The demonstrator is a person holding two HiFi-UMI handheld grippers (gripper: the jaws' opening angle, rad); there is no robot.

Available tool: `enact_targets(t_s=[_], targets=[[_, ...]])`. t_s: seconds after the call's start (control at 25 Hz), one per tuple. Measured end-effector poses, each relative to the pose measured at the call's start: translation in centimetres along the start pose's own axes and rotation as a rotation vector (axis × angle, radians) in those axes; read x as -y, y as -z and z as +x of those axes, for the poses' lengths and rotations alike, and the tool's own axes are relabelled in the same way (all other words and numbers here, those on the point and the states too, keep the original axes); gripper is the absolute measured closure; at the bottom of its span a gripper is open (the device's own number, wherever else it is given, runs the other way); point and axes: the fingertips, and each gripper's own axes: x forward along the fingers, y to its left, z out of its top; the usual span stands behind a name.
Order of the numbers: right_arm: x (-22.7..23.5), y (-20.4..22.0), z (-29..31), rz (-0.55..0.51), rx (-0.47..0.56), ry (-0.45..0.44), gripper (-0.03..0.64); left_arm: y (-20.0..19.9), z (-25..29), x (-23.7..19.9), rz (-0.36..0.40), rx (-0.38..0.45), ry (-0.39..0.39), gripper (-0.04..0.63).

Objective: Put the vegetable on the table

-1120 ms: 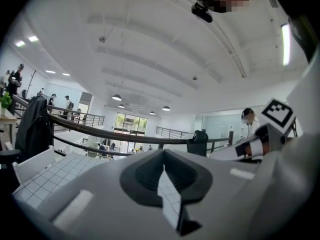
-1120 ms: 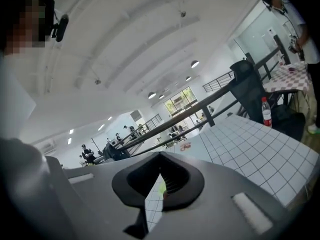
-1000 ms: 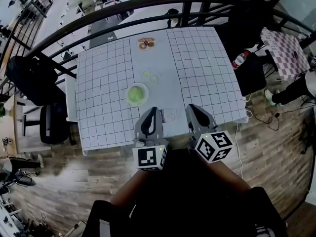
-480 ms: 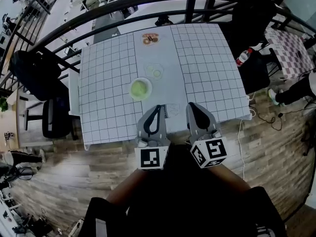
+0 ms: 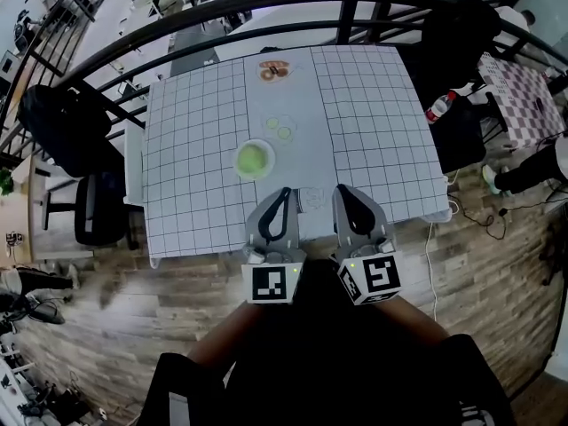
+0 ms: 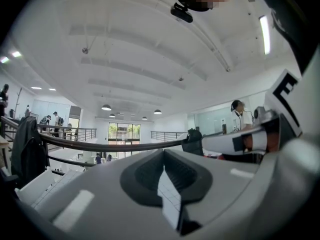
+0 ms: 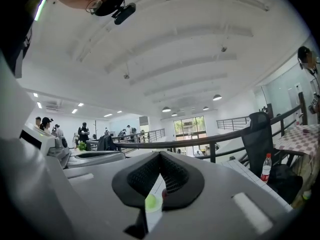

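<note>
Counter (image 5: 373, 131): bowl (image 5: 265, 169) left of centre with the vegetable (image 5: 251, 159) in it, two slices (image 5: 284, 133) just behind it to the right, plate (image 5: 272, 71) at the far edge. Left gripper (image 5: 284, 191) and right gripper (image 5: 342, 190) side by side over the near edge. Railing (image 5: 266, 3) behind the counter, chair (image 5: 58, 131) to its left, bottle (image 5: 438, 107) to its right.
</note>
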Motion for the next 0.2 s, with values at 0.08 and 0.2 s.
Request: enact_targets(t_s=[0.08, 0.2], targets=[[0.27, 0.2, -0.12, 0.005, 0.0, -0.003, 0.623, 0.24, 0.22, 0.45, 0.001, -0.007, 0.005, 0.586], [0.85, 0.33, 0.0, 0.01, 0.001, -0.004, 0.623, 0.58, 0.83, 1.01, 0.012, -0.018, 0.01, 0.586]])
